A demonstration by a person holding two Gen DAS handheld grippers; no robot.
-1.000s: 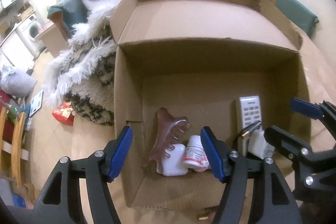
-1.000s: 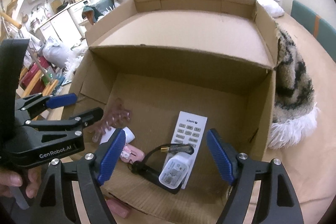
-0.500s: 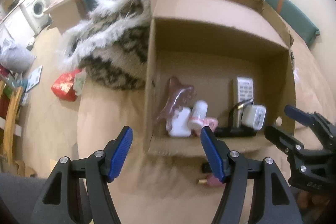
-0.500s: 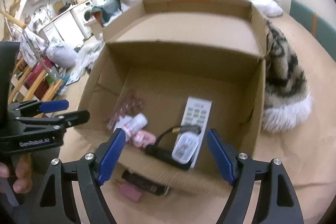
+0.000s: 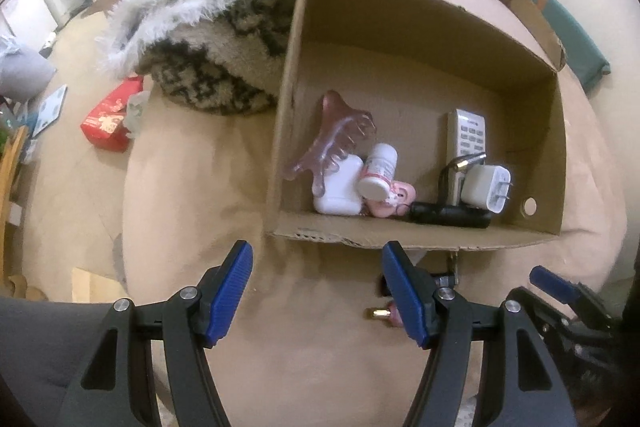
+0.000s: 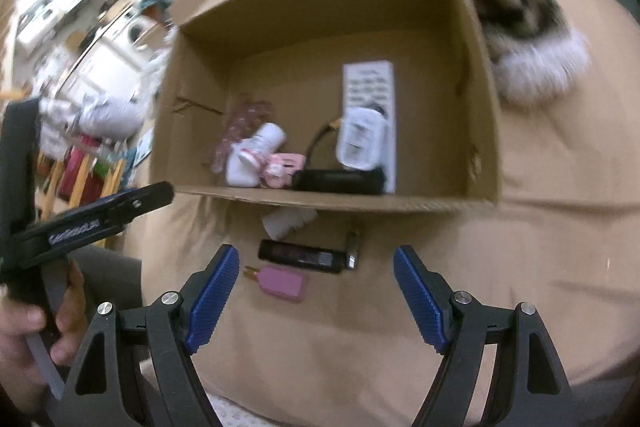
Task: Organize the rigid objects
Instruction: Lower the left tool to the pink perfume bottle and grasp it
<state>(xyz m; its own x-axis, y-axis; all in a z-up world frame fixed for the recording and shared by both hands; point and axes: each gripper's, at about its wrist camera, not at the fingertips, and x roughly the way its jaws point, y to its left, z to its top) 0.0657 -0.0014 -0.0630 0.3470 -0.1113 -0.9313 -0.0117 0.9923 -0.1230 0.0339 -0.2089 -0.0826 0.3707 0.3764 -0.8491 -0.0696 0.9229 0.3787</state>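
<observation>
An open cardboard box [image 5: 472,239] [image 6: 320,197] lies on a tan cover. Inside are a pink comb [image 5: 332,143], a white case [image 5: 338,189], a white bottle [image 5: 378,167], a remote [image 5: 466,135], a white charger [image 5: 486,189] and a black stick [image 5: 448,217]. In front of the box lie a pink flat bottle [image 6: 282,283], a black bar [image 6: 302,256] and a white piece [image 6: 288,221]. My left gripper [image 5: 316,291] and right gripper [image 6: 316,295] are open and empty, above the cover in front of the box.
A furry patterned blanket [image 5: 208,39] lies left of the box. A red packet [image 5: 108,119] lies on the floor at the left. A green cushion [image 5: 560,27] is behind the box. The left gripper's body [image 6: 92,223] shows at the left of the right wrist view.
Both grippers have pulled back and up from inside the box to above the cover in front of it. The loose objects in front of the box have come into view.
</observation>
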